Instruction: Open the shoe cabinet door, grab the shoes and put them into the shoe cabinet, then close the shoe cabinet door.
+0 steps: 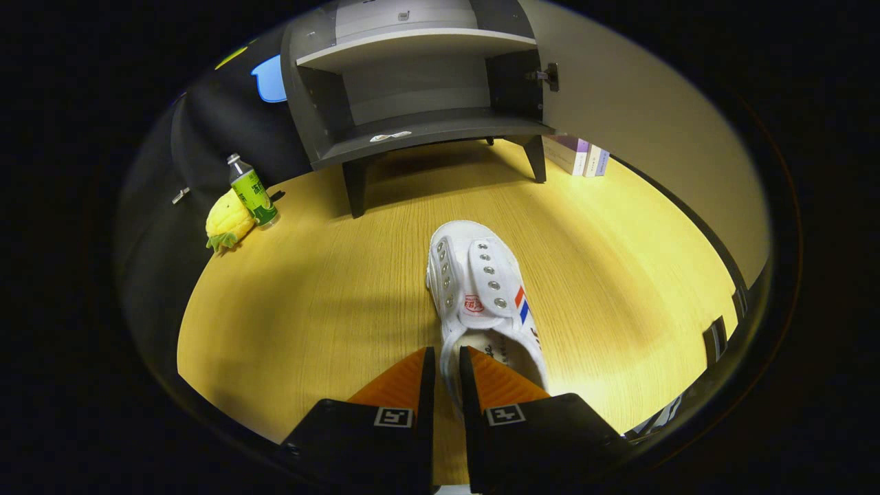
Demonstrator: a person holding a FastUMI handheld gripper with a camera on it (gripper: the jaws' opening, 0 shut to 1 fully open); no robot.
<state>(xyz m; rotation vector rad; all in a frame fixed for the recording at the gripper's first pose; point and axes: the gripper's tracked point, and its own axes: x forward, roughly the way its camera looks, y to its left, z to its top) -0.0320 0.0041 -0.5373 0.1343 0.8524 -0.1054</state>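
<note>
A white canvas shoe (481,289) with metal eyelets and a red and blue stripe points toward the cabinet, toe ahead of me. My gripper (446,368) is shut on the shoe's heel wall: one finger lies outside it, the other inside the opening. The shoe looks held just above the yellow wooden table (330,302). Beyond it stands the dark grey shoe cabinet (412,130) on short legs, with its door (639,117) swung open to the right. Inside are a lower shelf (440,127) and a pale upper shelf (412,45), both bare of shoes.
A green-labelled bottle (252,191) and a yellow pineapple toy (228,221) sit at the table's left edge. Two boxes (576,155) stand behind the cabinet's right leg, under the open door. The table's edge curves close on the right.
</note>
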